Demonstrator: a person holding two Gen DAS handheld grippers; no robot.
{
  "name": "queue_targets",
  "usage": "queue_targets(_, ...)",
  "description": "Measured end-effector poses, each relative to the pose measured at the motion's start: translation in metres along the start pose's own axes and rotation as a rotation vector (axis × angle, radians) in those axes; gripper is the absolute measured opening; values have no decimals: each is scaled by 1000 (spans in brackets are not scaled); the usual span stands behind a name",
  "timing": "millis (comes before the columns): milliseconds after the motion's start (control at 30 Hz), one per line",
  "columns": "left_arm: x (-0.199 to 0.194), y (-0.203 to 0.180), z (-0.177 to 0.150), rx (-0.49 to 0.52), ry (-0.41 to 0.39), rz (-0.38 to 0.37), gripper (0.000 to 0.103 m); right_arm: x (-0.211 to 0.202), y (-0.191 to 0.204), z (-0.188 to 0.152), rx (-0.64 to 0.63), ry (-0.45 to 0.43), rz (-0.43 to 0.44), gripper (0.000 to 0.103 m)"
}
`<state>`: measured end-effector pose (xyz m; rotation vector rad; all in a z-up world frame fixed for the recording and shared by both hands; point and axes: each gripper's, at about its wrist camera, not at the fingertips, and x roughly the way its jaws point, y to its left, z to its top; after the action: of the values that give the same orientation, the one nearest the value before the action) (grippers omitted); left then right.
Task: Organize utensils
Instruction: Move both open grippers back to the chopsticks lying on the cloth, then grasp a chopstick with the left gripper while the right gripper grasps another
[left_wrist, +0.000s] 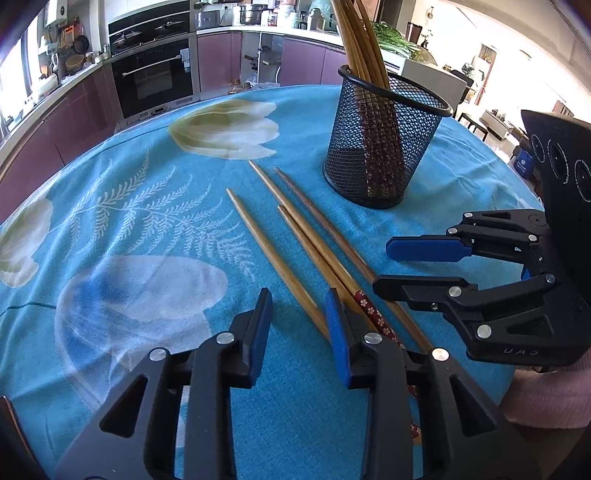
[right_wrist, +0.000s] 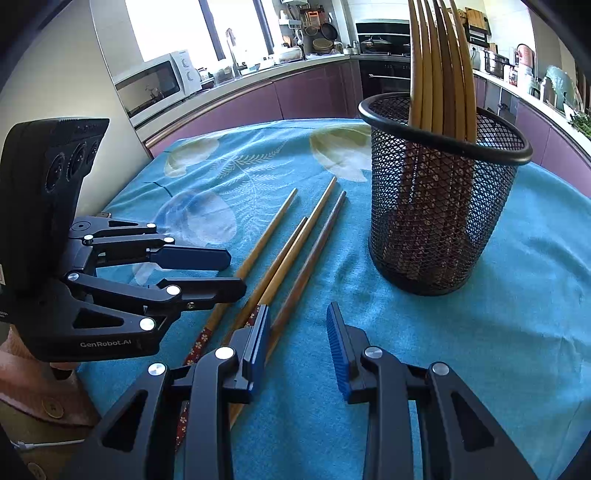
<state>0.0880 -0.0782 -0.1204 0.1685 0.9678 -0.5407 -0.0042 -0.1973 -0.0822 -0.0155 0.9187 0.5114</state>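
We read "GenRobot.AI" in pale letters on the black housing of the left gripper (right_wrist: 225, 271), seen from the right wrist camera; on the right gripper (left_wrist: 384, 266), seen from the left wrist camera, only faint pale letters show, and we cannot make them out. Both tools are matte black plastic with round silver pivot pins and flat blue ribbed pads (left_wrist: 336, 328). We hold each with its fingers a narrow way apart and nothing between them: the left gripper hovers over the butt ends of the loose chopsticks (left_wrist: 295, 236), the right one just beside them, over bare cloth. Four loose chopsticks lie on the table in a close fan, tips pointing toward the kitchen counters; they are smooth tapered wood, three honey-coloured and one darker brown, and at least one carries a dark red band printed with small white blossoms at its thick end. Near their tips stands a round black wire-mesh holder (left_wrist: 384, 147) with a solid rolled rim, more chopsticks of the same kind upright inside it. The table wears a fuzzy turquoise cloth (left_wrist: 147, 206) printed with pale tulips and white fern fronds.
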Motion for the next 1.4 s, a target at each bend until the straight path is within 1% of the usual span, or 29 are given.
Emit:
queue_targets(100,2,4,1,-17,1,-15,30,3,2,2,-5,2,-9,30)
queue_targets(167,3,4,3,-16,2,-10,27,6,4,4,-11,1,-23,29)
queue_targets(267,5,4,4,-19,2,-7,27,10,6,7,-18,-2,-40,28)
queue_targets(333,5,6,5,-26,2,0,22,13,6,9,-11,-7,-43,26)
queue_targets(400,5,8,6,-42,2,-2,17,15,4,11,3,-13,-42,20)
queue_targets(433,5,9,6,-48,2,-5,16,16,4,11,14,-16,-44,18)
queue_targets(500,5,10,6,-59,0,-4,14,16,3,11,26,-16,-29,11)
queue_targets(633,3,11,3,-80,-4,-12,9,15,2,10,52,-22,-21,10)
queue_targets(800,-4,12,0,-102,-21,-20,8,11,-4,8,91,-29,5,7)
queue_targets(967,-11,12,-2,-102,-33,-32,8,2,-6,7,100,-50,16,6)
queue_targets(1033,-13,10,-4,-97,-33,-42,8,0,-6,6,98,-50,34,6)
queue_targets(1267,-8,5,-10,-66,1,-61,8,4,-3,4,68,-8,51,6)
queue_targets(1333,-5,4,-9,-59,9,-57,12,5,-2,5,59,-8,44,8)
queue_targets(1400,-2,4,-8,-55,11,-59,14,7,-1,7,53,-2,39,9)
